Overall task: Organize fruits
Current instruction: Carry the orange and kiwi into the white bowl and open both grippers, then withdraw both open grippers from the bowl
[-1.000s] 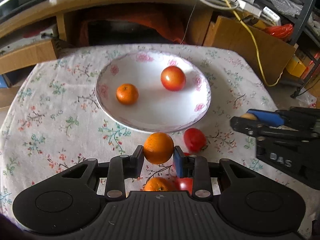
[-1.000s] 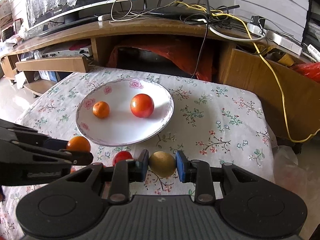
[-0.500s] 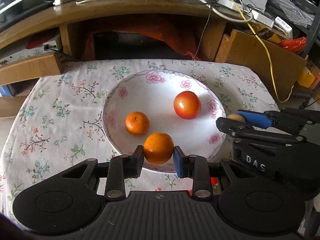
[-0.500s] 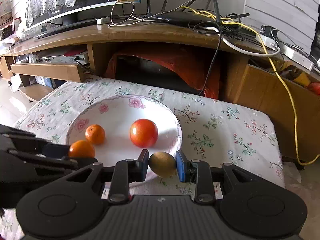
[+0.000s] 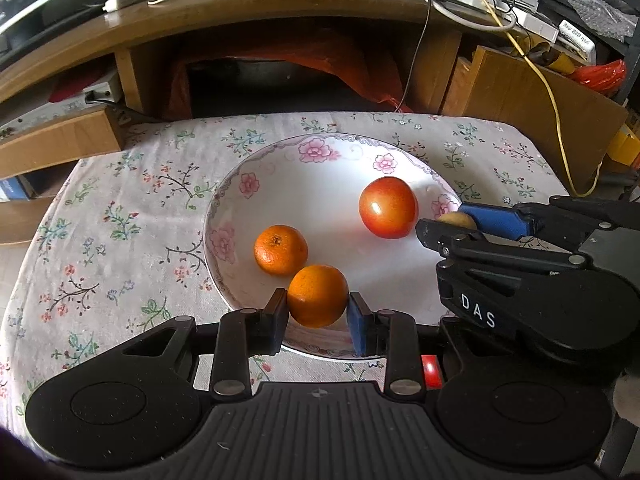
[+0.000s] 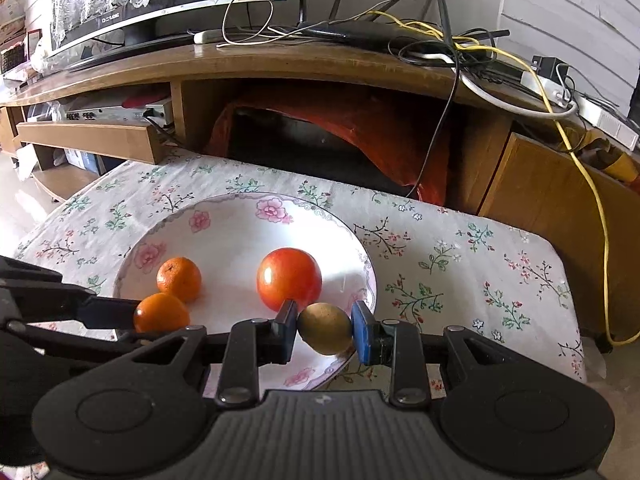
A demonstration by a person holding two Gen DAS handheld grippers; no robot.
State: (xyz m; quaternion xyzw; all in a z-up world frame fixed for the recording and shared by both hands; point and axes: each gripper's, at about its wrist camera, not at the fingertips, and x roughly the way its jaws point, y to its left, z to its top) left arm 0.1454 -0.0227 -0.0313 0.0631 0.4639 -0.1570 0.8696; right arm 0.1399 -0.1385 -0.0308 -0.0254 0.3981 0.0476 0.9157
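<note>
Room: a low table [image 5: 120, 216] with a flowered cloth stands in front of a wooden TV cabinet [image 6: 280, 68] that carries many cables.

Plate: a white plate [image 5: 304, 184] with pink flowers lies near the middle of the table, a little toward its near edge.

Fruit on the plate: a small mandarin [image 5: 281, 249] rests near the left rim, and a red tomato [image 5: 388, 207] rests toward the right rim. They are apart from each other.

Left gripper: the left gripper [image 5: 318, 316] is clamped on an orange [image 5: 318, 295], one pad on each side. The orange is above the near rim of the plate, just beside the mandarin. I cannot tell if it touches the plate.

Right gripper: the right gripper [image 6: 324, 330] is clamped on a brownish round fruit [image 6: 325, 328], perhaps a kiwi. This fruit is over the right near rim of the plate, just in front of the tomato.

Key relation: both held fruits are already over the plate, and its free white area lies straight ahead of each gripper, between the mandarin and the tomato. The orange has almost no long axis, so it may roll.

Nearer arm: the left one is deeper over the plate; the right one is only at the rim.

Next move, my judgement: lower each fruit and let go gently, not against the neighbours.

Left over: something red [image 5: 430, 368] shows on the cloth at the near edge, probably one more fruit.
</note>
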